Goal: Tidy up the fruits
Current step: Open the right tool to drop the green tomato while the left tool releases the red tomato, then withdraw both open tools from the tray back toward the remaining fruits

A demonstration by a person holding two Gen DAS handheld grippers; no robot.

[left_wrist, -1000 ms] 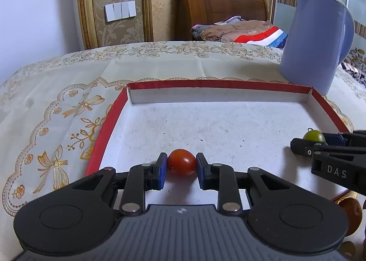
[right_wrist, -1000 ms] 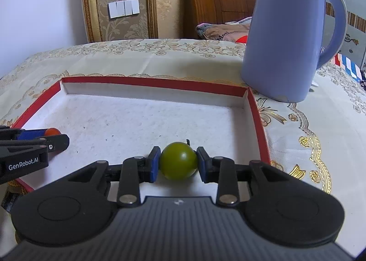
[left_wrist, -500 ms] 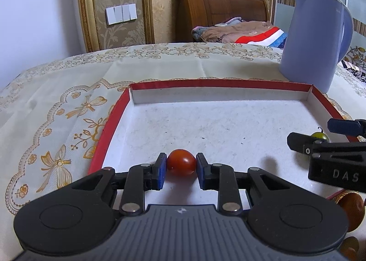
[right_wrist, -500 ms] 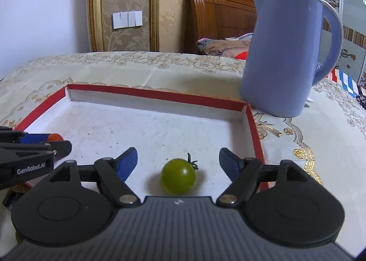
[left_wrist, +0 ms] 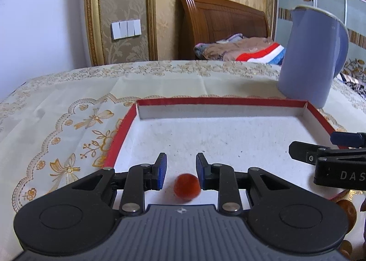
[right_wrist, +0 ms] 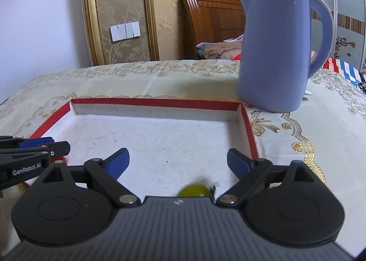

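Observation:
A red cherry tomato [left_wrist: 186,186], blurred, lies low between the fingers of my left gripper [left_wrist: 181,168] on the white floor of the red-rimmed tray [left_wrist: 219,101]. It is clear of the left pad and close against the right finger; the jaws stand a narrow gap apart. My right gripper [right_wrist: 178,154] has its jaws opening wide. The green tomato [right_wrist: 194,190], also blurred, sits loose on the tray [right_wrist: 155,101] floor between them, half hidden by the gripper body. Each gripper shows in the other's view: the right gripper [left_wrist: 313,143], and the left gripper [right_wrist: 58,144] with the red tomato [right_wrist: 60,159] under it.
A tall blue kettle [right_wrist: 274,50] stands on the patterned tablecloth just beyond the tray's far right corner. Brown round fruit [left_wrist: 345,210] lies outside the tray at the near right. A bed and a wall stand behind the table.
The right jaws have spread wide and let the green tomato drop to the tray floor. The red tomato has slipped down from between the left pads. Both views have tipped slightly upward.

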